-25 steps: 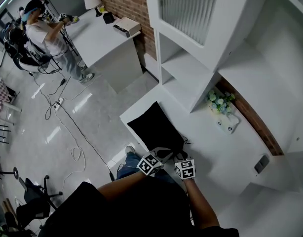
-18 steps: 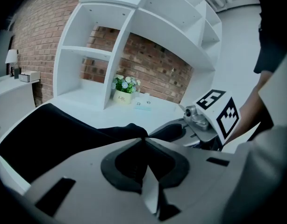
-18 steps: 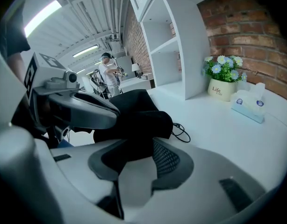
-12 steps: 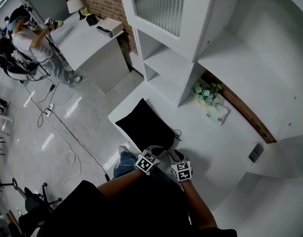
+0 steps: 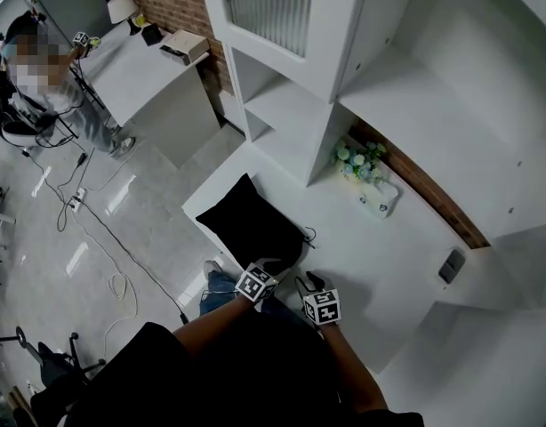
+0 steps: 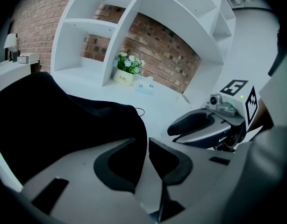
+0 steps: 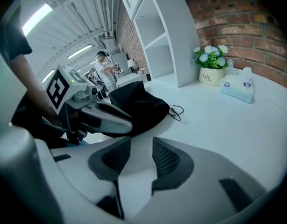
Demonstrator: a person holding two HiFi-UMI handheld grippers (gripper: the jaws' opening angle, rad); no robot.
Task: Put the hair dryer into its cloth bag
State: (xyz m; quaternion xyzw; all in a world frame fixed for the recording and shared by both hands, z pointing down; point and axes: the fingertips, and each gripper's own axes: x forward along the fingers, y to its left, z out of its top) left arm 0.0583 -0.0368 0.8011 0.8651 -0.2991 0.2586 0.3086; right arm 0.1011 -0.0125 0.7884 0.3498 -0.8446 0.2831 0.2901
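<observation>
- Bag: it lies bulging at the left end of the counter. No hair dryer shows anywhere, so treat it as probably inside already.
- Left gripper: its jaws are opening, with the bag's edge between them and unpressed.
- Right gripper: its jaws stand moderately apart, empty, near the bag.
- Drawstring: it lies slack; you may still need to draw it closed.

The bulging black cloth bag hides its contents; its left part seems cropped in the left gripper view.
</observation>
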